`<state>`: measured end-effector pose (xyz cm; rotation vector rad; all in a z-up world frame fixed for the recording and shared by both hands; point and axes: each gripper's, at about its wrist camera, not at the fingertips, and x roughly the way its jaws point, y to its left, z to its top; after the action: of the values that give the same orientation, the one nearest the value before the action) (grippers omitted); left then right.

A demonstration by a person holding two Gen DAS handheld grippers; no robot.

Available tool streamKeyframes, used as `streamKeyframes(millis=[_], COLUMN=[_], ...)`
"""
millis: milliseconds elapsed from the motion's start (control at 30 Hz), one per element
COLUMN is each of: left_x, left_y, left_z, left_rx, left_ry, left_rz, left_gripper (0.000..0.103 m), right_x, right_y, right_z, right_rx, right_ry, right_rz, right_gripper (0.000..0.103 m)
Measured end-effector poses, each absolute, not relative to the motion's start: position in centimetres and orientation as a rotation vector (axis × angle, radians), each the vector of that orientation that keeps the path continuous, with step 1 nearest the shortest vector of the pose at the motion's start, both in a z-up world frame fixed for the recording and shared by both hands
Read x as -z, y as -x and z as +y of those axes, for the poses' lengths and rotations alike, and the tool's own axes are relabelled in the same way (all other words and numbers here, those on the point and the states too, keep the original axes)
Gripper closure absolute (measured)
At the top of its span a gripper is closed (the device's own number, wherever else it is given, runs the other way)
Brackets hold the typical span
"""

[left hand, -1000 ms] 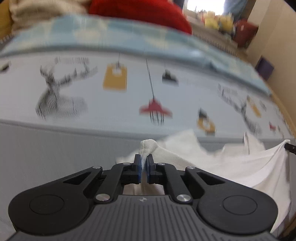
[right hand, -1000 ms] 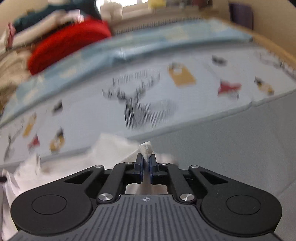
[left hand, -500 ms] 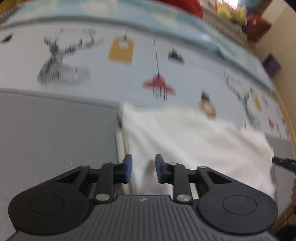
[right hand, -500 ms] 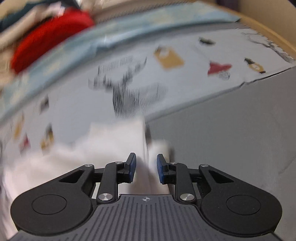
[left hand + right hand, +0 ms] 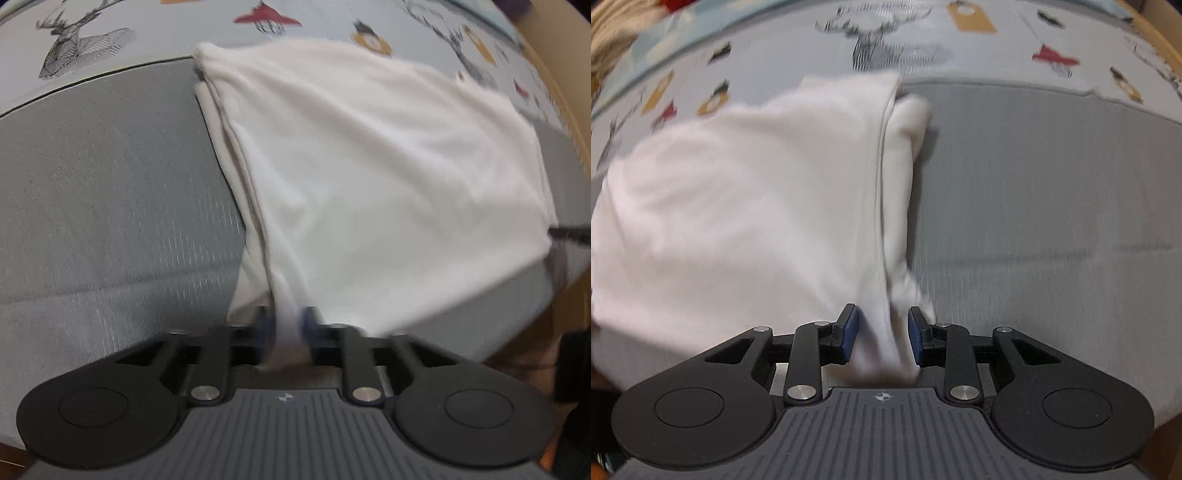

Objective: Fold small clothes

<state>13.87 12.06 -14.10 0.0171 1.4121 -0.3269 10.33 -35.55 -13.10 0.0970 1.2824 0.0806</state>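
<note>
A white garment [image 5: 369, 166] lies folded flat across the grey mat [image 5: 110, 203], its far edge reaching the printed sheet. My left gripper [image 5: 284, 328] points steeply down at the garment's near left corner, and its blurred blue pads pinch a bunched strip of the cloth. In the right wrist view the same garment [image 5: 738, 203] spreads to the left. My right gripper [image 5: 882, 332] is at its near right corner. Its jaws are closing with a fold of cloth between them, and the pads still stand apart.
A pale blue sheet printed with deer and small pictures [image 5: 886, 48] covers the surface beyond the grey mat [image 5: 1034, 184]. A wooden edge [image 5: 554, 92] runs down the right side. A dark tip [image 5: 569, 234] pokes in at the garment's right corner.
Both grippers let go of the raised cloth corners and opened. They then tipped down and came back toward the near edge, where each now has a near corner between its jaws. The garment dropped flat.
</note>
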Motion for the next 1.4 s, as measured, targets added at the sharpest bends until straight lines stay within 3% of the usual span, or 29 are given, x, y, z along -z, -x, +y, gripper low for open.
streamKeyframes(millis=[33,167,333,367,500,700,900,967,1033,1167,1200,1233,1300,1400], left_x=[13.7,11.1,13.8,13.6,11.7,12.6,14.9,15.7,16.3,16.5,16.4,16.4,16.4,15.6], left_y=[-13.6,-13.0,-12.5,-12.7,-13.9,-15.2,-17.5,-18.2,-18.6,-19.3,-19.3,-19.4,-19.4,-19.0], left_z=[12.1,13.7,12.9,13.2,15.2,16.3,15.5,15.7,15.9,15.4,15.3,15.1,15.3,16.3], left_rx=[0.33,0.327,0.294,0.281,0.237,0.192,0.162,0.155,0.159,0.195,0.201,0.21,0.225,0.249], left_ry=[-0.034,0.076,-0.079,-0.06,0.109,0.299,0.375,0.399,0.419,0.389,0.377,0.366,0.356,0.387], left_rz=[1.393,1.31,1.463,1.455,1.324,1.264,1.278,1.292,1.299,1.279,1.274,1.271,1.267,1.238], left_gripper=[0.1,0.1,0.094,0.093,0.065,0.06,0.052,0.052,0.052,0.054,0.062,0.077,0.089,0.091], right_x=[13.0,10.7,12.2,12.8,12.1,9.7,11.4,12.4,13.2,13.6,13.5,13.3,12.5,10.1], right_y=[-10.0,-8.8,-8.5,-8.4,-8.8,-9.8,-11.0,-11.5,-12.3,-13.2,-13.4,-13.5,-13.4,-13.1], right_z=[-35.6,-36.9,-36.4,-35.9,-35.3,-35.6,-34.6,-34.4,-34.6,-35.2,-35.3,-35.3,-35.2,-34.9], right_rx=[-0.08,-0.072,-0.07,-0.073,-0.038,-0.024,-0.03,-0.002,0.029,0.077,0.089,0.101,0.128,0.14], right_ry=[-0.092,-0.217,-0.148,-0.114,-0.054,-0.153,-0.113,-0.08,-0.07,-0.114,-0.128,-0.139,-0.148,-0.137], right_rz=[1.289,1.2,1.323,1.36,1.317,1.108,1.127,1.163,1.183,1.216,1.221,1.226,1.214,1.149], right_gripper=[0.1,0.1,0.1,0.098,0.083,0.068,0.068,0.068,0.058,0.055,0.055,0.055,0.055,0.056])
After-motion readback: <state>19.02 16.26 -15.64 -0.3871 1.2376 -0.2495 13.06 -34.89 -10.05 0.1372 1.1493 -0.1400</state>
